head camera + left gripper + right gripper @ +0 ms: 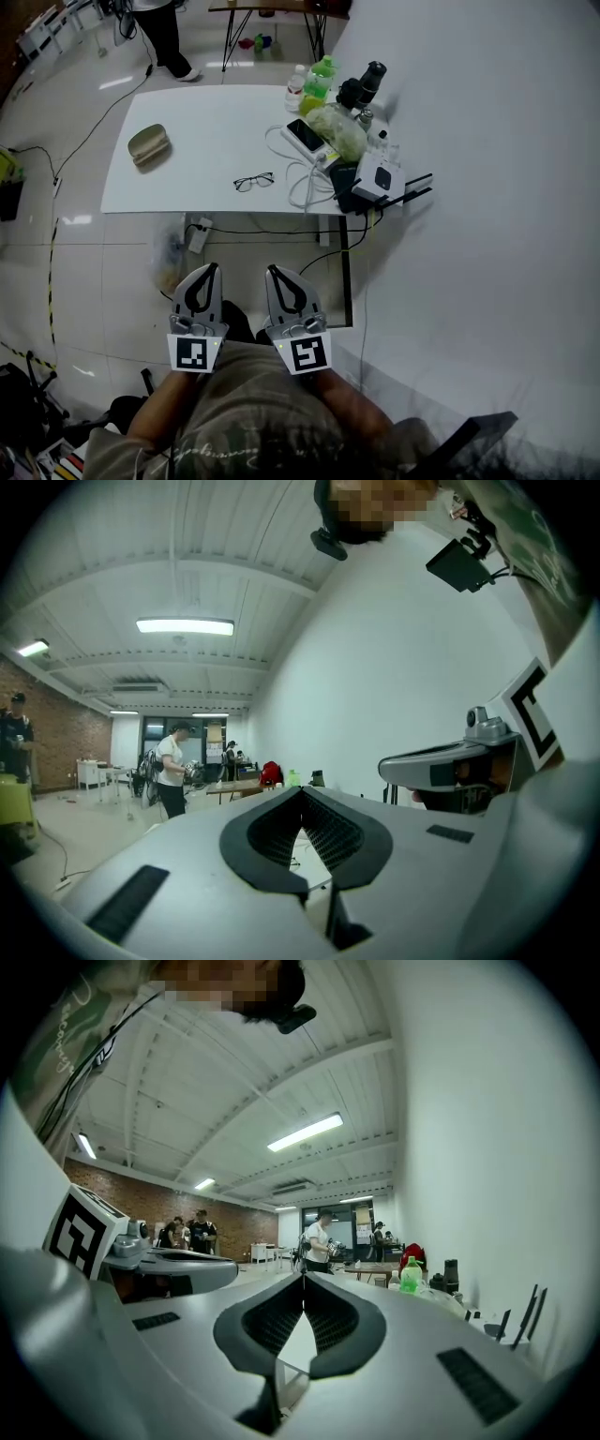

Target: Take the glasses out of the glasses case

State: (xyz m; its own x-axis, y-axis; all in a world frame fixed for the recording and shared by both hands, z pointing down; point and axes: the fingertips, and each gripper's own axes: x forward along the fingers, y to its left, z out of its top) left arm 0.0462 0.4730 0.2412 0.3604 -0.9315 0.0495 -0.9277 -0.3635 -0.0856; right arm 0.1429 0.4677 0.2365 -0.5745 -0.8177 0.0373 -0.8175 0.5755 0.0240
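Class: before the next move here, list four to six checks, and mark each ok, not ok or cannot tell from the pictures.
1. Glasses out of the glasses case: ok, they lie apart on the table.
2. Case lid shut: cannot tell.
3. Left gripper empty: ok, jaws together on nothing.
4. Right gripper empty: ok, likewise.
5. Grippers at the table: not ok, both held by the person's body.

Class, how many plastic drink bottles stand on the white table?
2. A green bottle and a clear bottle stand side by side at the far right corner of the table. The clutter beside them may hide more.
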